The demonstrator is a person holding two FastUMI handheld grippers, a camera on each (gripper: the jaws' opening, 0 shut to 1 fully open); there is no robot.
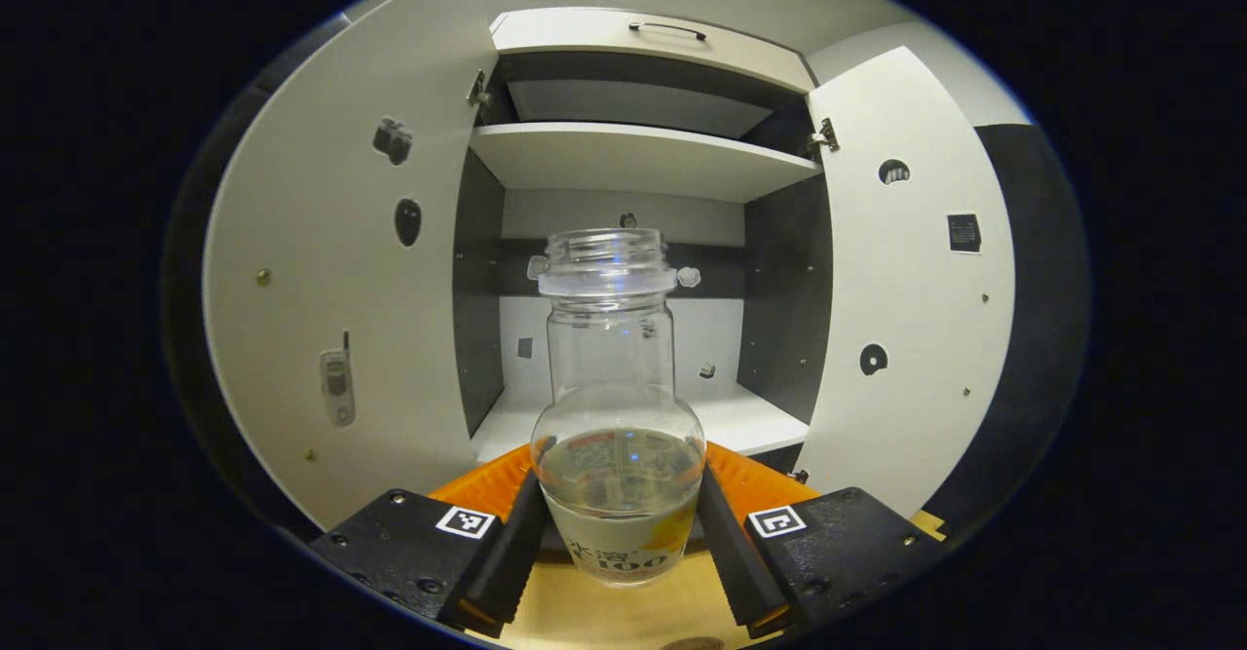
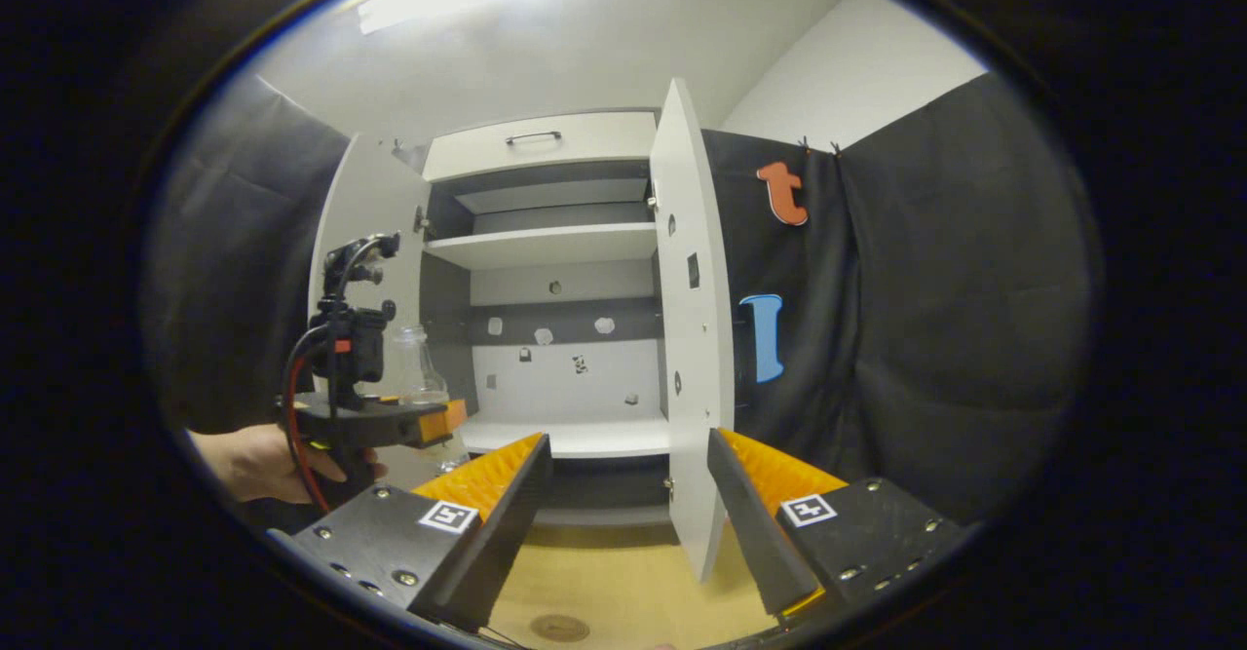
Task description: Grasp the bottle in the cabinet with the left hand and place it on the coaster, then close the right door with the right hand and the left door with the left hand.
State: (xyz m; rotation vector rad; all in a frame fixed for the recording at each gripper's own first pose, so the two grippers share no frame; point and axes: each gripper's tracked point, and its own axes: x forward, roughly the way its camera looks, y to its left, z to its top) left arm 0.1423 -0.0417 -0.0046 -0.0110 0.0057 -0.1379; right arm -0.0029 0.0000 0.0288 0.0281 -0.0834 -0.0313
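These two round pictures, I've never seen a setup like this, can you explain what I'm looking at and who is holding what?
No robot here: a person holds a two-finger gripper in each hand, and each gripper carries a fisheye camera. In the left gripper view, the left gripper clamps a clear bottle, uncapped with a little liquid, in front of an open white cabinet. Both doors stand open. In the right gripper view, the right gripper is open and empty, close to the right door. That view also shows the other gripper with the bottle and the hand holding it. Below lies a wooden tabletop.
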